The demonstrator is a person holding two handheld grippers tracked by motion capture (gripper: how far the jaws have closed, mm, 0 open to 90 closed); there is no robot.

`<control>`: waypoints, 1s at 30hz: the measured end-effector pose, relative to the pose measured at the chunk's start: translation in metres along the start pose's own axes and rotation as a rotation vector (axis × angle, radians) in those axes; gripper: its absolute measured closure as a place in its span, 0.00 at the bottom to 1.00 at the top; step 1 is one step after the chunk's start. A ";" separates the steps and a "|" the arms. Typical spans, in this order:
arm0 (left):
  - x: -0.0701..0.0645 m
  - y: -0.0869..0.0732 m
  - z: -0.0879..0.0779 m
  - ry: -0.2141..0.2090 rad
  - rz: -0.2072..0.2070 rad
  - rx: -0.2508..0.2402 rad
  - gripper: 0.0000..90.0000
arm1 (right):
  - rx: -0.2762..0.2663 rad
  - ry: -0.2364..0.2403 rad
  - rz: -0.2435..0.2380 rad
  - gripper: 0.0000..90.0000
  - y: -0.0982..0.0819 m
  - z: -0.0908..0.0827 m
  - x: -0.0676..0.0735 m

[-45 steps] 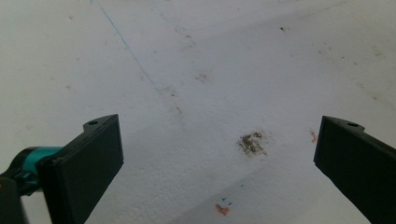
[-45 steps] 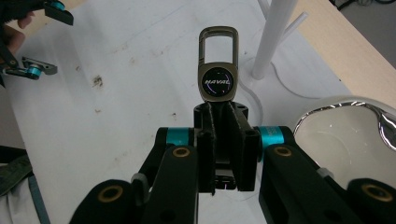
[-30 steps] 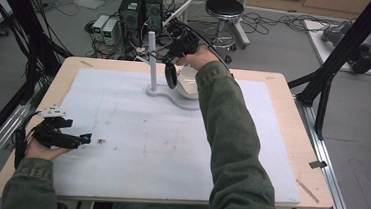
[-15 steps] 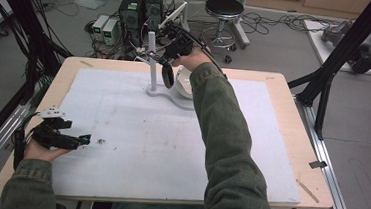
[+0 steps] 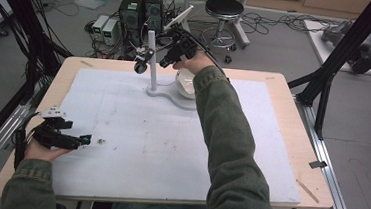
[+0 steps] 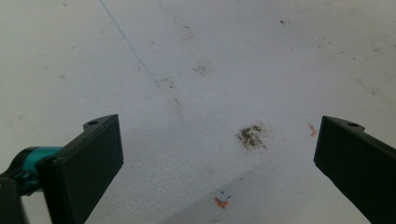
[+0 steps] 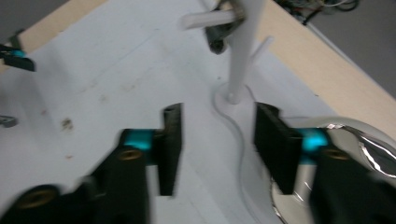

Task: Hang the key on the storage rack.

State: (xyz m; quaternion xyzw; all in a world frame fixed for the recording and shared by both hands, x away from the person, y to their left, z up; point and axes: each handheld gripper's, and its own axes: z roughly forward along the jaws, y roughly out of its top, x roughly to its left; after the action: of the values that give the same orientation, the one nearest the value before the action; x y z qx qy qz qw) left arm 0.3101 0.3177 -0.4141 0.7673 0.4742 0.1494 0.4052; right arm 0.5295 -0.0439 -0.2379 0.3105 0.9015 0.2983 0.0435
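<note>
A: Stand [image 5: 152, 57], white post plus base, sits near the bench's [image 5: 283, 107] far edge; a dark piece [image 5: 140, 63] hangs on its peg.
B: Right gripper [image 5: 169, 58]?
A: Jaws apart, empty, beside the post. A careless swing could topple it.
B: Left gripper [image 5: 78, 140]?
A: Spread wide, near-left corner.

- High view: even, soft overhead light; faint shadows on the desk [image 5: 281, 142].
- Left gripper view: bright and sharp; diagonal shadow band across lower centre.
- Right gripper view: motion-blurred throughout; glare on the shiny bowl [image 7: 373, 154], lower right.
</note>
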 end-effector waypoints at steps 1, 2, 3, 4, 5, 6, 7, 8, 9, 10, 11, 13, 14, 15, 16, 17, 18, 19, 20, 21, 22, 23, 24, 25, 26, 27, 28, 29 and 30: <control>0.000 0.000 0.000 -0.001 0.003 0.002 0.02 | -0.006 -0.019 0.003 0.46 -0.002 0.000 0.000; 0.000 0.000 0.000 0.001 0.004 0.003 0.02 | -0.010 -0.045 0.008 0.42 -0.005 -0.001 0.000; 0.000 0.000 0.000 0.001 0.003 0.006 0.02 | -0.012 -0.061 0.013 0.36 -0.008 -0.001 -0.001; -0.001 0.000 0.001 0.000 0.001 0.004 0.02 | -0.012 -0.093 0.019 0.30 -0.013 -0.001 -0.001; -0.001 0.000 0.001 -0.001 0.002 0.003 0.02 | -0.013 -0.107 0.022 0.26 -0.015 -0.001 -0.001; -0.001 0.000 0.001 -0.001 0.003 0.004 0.02 | -0.004 -0.124 0.034 0.22 -0.018 0.000 -0.002; -0.001 0.000 0.001 -0.001 0.007 0.008 0.02 | -0.002 -0.135 0.037 0.19 -0.020 -0.001 -0.002; -0.001 0.000 0.001 0.000 0.007 0.008 0.02 | -0.010 -0.143 0.049 0.14 -0.023 -0.001 -0.003; -0.001 0.000 0.001 -0.001 0.007 0.008 0.02 | -0.019 -0.138 0.057 0.12 -0.026 -0.002 -0.004; -0.001 0.000 0.000 0.000 0.007 0.008 0.02 | -0.027 -0.135 0.068 0.08 -0.028 -0.003 -0.006; -0.002 0.000 0.000 -0.001 0.004 0.006 0.02 | -0.032 -0.134 0.081 0.02 -0.031 -0.003 -0.007; -0.002 0.000 0.000 0.002 0.007 0.008 0.02 | -0.027 -0.128 0.086 0.02 -0.038 -0.004 -0.008; -0.002 0.000 0.000 0.001 0.007 0.008 0.02 | -0.025 -0.129 0.084 0.01 -0.041 -0.005 -0.009; -0.002 0.000 0.000 0.001 0.007 0.008 0.02 | -0.029 -0.123 0.089 0.01 -0.045 -0.006 -0.010; -0.002 0.000 0.000 0.001 0.007 0.009 0.02 | -0.036 -0.119 0.096 0.01 -0.048 -0.007 -0.011; -0.002 0.000 0.000 0.002 0.010 0.011 0.02 | -0.039 -0.114 0.100 0.01 -0.052 -0.008 -0.012; -0.002 0.000 0.001 0.001 0.008 0.011 0.02 | -0.043 -0.112 0.105 0.01 -0.055 -0.009 -0.013; -0.002 0.000 0.001 0.000 0.007 0.010 0.02 | -0.046 -0.109 0.110 0.01 -0.059 -0.010 -0.013; -0.002 0.000 0.001 0.001 0.008 0.010 0.02 | -0.047 -0.104 0.121 0.01 -0.064 -0.012 -0.014; -0.003 0.000 0.001 0.000 0.008 0.011 0.02 | -0.053 -0.103 0.128 0.01 -0.067 -0.013 -0.015; -0.002 0.000 0.001 0.001 0.010 0.013 0.02 | -0.064 -0.093 0.140 0.01 -0.072 -0.015 -0.015; -0.002 0.000 0.001 0.000 0.012 0.015 0.02 | -0.076 -0.079 0.151 0.01 -0.077 -0.017 -0.016; -0.002 0.000 0.001 0.001 0.013 0.015 0.02 | -0.075 -0.074 0.156 0.01 -0.082 -0.019 -0.017; -0.002 0.000 0.001 0.002 0.014 0.017 0.02 | -0.077 -0.083 0.157 0.01 -0.085 -0.021 -0.017; -0.003 0.000 0.001 0.001 0.011 0.016 0.02 | -0.084 -0.087 0.159 0.01 -0.089 -0.023 -0.017; -0.003 0.000 0.001 0.001 0.012 0.018 0.02 | -0.090 -0.086 0.159 0.01 -0.093 -0.026 -0.017; -0.003 0.000 0.001 0.001 0.011 0.018 0.02 | -0.099 -0.084 0.162 0.01 -0.096 -0.027 -0.017; -0.003 0.000 0.001 0.001 0.011 0.020 0.02 | -0.107 -0.079 0.162 0.01 -0.100 -0.029 -0.018; -0.003 0.000 0.001 0.000 0.012 0.020 0.02 | -0.106 -0.081 0.165 0.01 -0.103 -0.031 -0.018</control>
State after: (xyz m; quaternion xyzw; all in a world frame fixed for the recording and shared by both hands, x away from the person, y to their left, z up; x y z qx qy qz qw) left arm 0.3092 0.3143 -0.4144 0.7741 0.4708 0.1473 0.3968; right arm 0.4808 -0.1357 -0.2727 0.3926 0.8533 0.3355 0.0716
